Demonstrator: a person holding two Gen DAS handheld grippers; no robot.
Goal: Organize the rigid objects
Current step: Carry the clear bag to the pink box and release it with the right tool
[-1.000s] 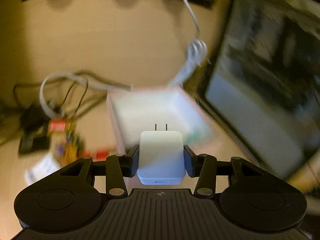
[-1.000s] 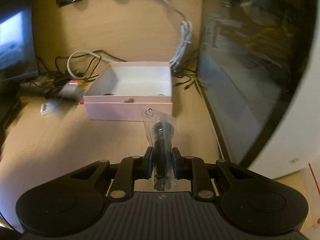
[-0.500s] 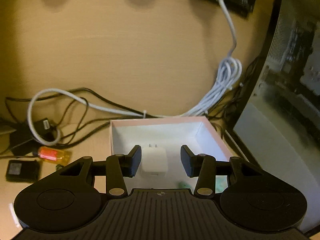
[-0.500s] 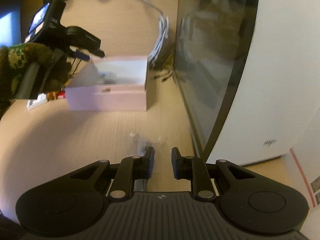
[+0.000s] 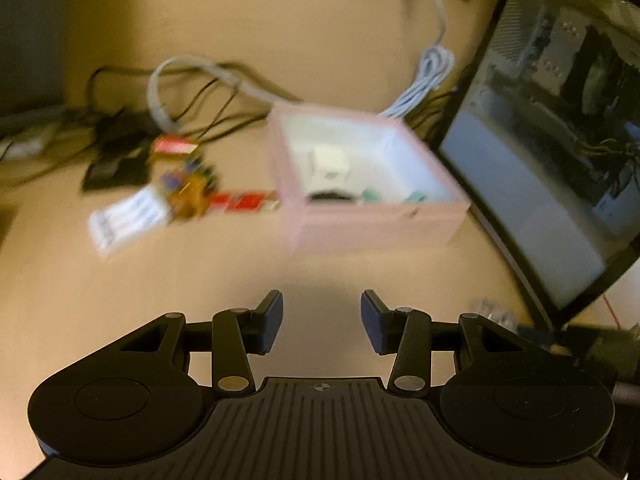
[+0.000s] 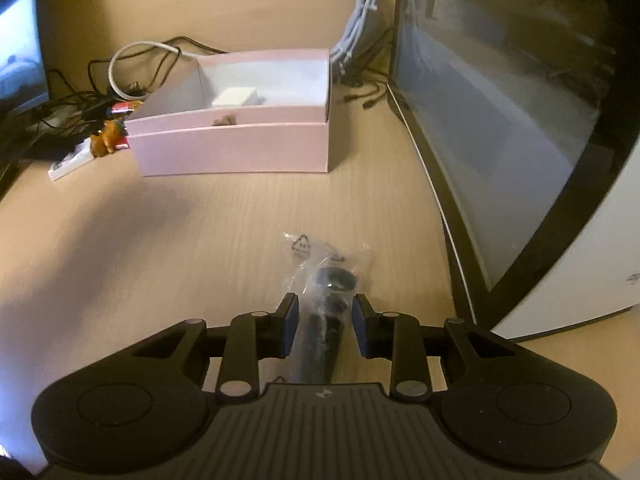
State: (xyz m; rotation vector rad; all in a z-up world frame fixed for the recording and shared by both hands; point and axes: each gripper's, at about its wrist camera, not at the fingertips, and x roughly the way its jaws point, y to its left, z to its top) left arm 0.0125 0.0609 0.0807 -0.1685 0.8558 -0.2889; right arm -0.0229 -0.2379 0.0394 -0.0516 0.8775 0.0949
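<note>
The white charger [image 6: 236,97] lay in the pink box [image 6: 240,148] — done. My left gripper [image 5: 322,322] hung spread and empty. My right gripper [image 6: 325,322] was opening around the bagged black part [image 6: 326,304] on the desk [image 6: 160,260] — unboxed, like the clutter [image 6: 106,138] beside the box.

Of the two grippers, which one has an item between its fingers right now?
The right gripper: a clear bag holding a black part lies between its opening jaws on the desk. The left gripper has only bare desk between its fingers.

Coiled white cable [image 6: 358,20] beside dark monitor [image 6: 500,100].
</note>
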